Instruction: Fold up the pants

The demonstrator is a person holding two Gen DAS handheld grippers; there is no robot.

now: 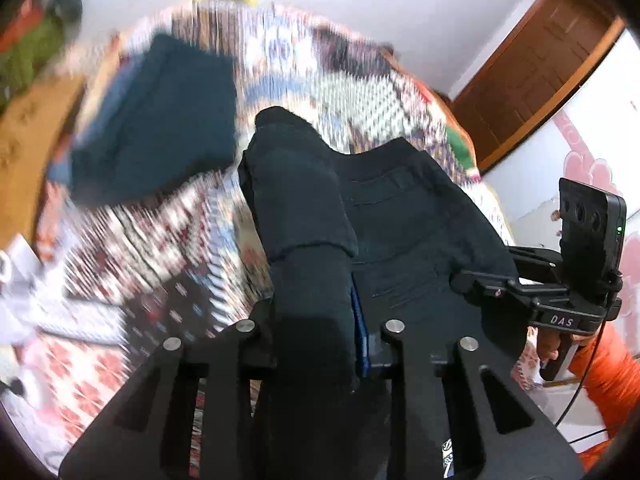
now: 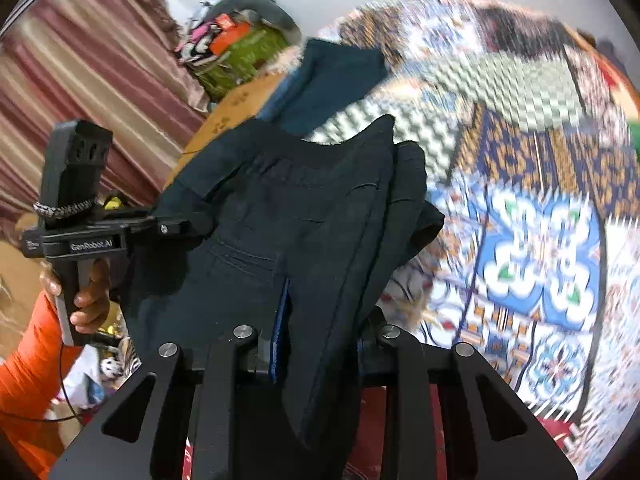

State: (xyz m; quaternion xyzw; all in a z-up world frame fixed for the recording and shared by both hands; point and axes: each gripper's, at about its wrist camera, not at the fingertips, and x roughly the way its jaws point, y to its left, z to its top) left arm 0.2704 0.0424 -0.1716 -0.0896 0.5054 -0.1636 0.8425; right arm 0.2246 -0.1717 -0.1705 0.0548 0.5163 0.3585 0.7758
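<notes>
The black pants (image 1: 400,224) hang folded between my two grippers, lifted above the patterned bedspread (image 1: 168,248). My left gripper (image 1: 320,344) is shut on one edge of the pants, which drape over its fingers and hide them. My right gripper (image 2: 316,344) is shut on the other edge of the pants (image 2: 288,220), its fingers also covered by cloth. Each gripper shows in the other's view, the right gripper at the right of the left wrist view (image 1: 480,280) and the left gripper at the left of the right wrist view (image 2: 180,226), both clamped on the fabric.
A folded dark teal garment (image 1: 160,128) lies on the bedspread farther back; it also shows in the right wrist view (image 2: 332,76). A pile of clothes (image 2: 236,40) sits beyond a brown surface (image 1: 28,132). A wooden door (image 1: 540,64) is at the right. A striped curtain (image 2: 80,60) hangs at the left.
</notes>
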